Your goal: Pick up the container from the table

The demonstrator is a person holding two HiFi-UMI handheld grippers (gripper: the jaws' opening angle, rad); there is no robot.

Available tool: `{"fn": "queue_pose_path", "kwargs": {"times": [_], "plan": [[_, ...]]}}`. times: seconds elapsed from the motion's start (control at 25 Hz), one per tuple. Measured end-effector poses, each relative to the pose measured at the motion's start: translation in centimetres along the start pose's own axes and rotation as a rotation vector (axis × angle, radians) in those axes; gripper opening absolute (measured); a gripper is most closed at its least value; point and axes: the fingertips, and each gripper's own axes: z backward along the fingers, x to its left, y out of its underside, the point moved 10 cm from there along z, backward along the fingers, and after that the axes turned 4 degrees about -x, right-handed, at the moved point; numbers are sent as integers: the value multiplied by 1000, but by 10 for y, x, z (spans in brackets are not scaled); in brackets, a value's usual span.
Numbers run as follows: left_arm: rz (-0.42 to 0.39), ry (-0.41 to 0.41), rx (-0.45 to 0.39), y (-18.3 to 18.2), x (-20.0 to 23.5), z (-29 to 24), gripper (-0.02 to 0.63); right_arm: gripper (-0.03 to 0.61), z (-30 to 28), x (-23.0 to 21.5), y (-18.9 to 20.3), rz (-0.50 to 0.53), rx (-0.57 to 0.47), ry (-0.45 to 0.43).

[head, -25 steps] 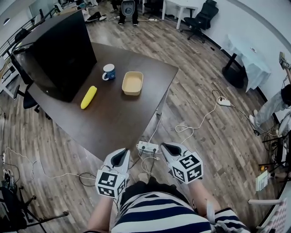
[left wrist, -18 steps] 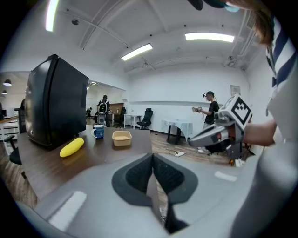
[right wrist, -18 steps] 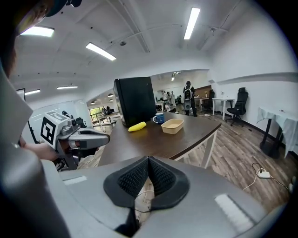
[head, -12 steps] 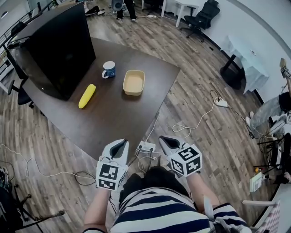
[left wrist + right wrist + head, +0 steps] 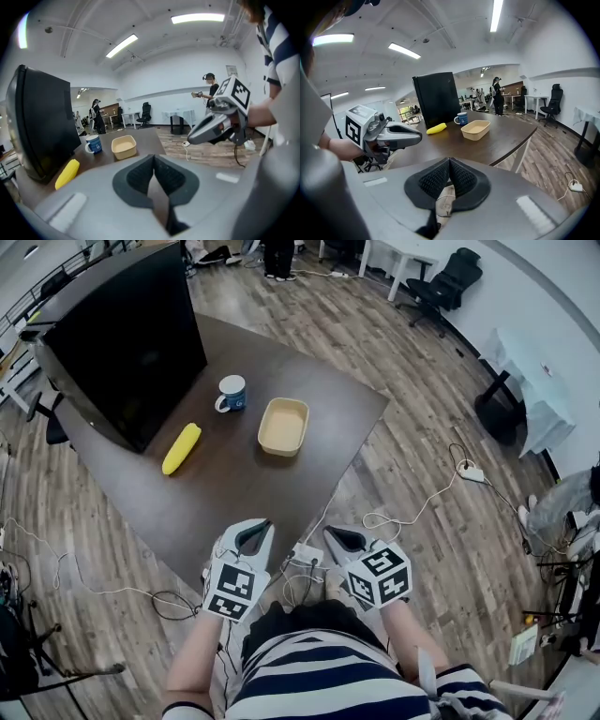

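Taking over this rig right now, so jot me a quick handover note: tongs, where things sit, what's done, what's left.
Left tongs: shut, empty, held by the near corner of the table.
Right tongs: shut, empty, alongside the left, off the table's edge.
Tan container: empty, resting mid-table, right of the blue mug; neither pair of tongs touches it.
Done: nothing yet.
Left: step in, open one pair of tongs, grip the container's rim, lift it off the table.
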Motion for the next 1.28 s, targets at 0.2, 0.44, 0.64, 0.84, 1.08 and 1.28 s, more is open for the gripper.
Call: {"fn": "queue_pose_path", "kwargs": {"times": [0.2,0.44,0.64,0.84,1.08,1.28], "plan": [[-68,-71,59,-23,10,-56,0,-3,-17,-52,-14,18,24,-60],[-174,-152,145,-42,24,-115,0,-3,-35,-108,-31,38,49,-120],[-190,-162,191,-58,31,-159,0,-3,-50,-148,-37,48,72,-175],[-243,-161,263,-61,44,-194,0,-3,-68,-175,-42,54,99,-228],[-333,-148,360,-57,58,-229,0,-3,-86,-199,-41,73,138,-288],[-371,-114,419,-51,66,-253,0,-3,-97,-214,-36,78,164,-328]]}}
